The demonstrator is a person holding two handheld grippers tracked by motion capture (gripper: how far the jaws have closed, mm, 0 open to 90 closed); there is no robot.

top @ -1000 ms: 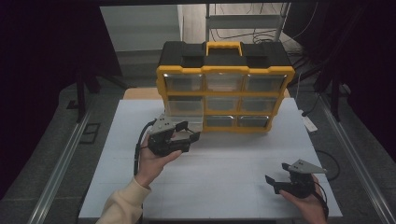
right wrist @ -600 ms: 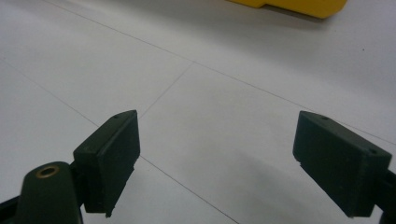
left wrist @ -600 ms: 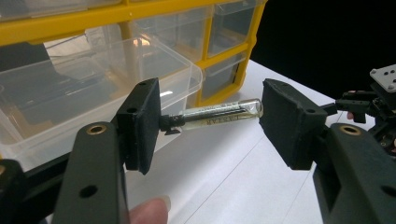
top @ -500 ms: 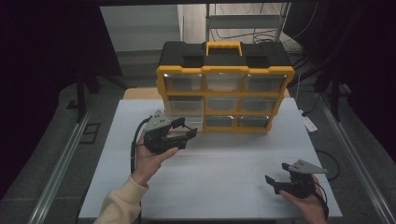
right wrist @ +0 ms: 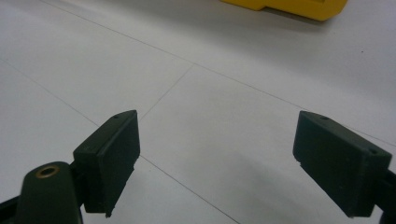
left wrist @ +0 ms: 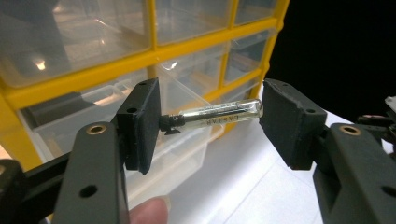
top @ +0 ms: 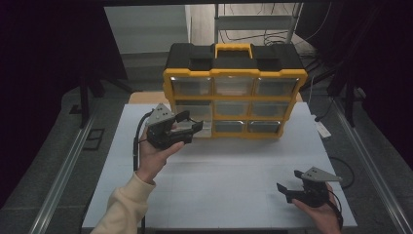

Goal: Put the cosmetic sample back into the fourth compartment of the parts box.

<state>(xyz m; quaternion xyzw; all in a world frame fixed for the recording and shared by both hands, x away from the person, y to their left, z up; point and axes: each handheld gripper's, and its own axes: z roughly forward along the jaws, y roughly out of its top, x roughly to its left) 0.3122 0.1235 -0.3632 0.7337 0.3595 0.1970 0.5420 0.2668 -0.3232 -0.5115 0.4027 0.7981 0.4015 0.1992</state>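
One vial: glass tube (left wrist: pixel 219 114), light, brittle, slippery; held end to end
Left gripper (left wrist: pixel 210 116): clamped on vial ends
Right gripper (right wrist: pixel 215 154): wide, empty

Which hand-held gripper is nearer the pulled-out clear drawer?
The left hand-held gripper: it hovers at the open drawer, clamping a glass vial. The right hand-held gripper sits apart, at the table's near edge.

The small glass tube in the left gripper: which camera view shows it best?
The left gripper view: the glass tube lies endwise between the left gripper's pads, its print visible. In the high view the tube is too small to make out.
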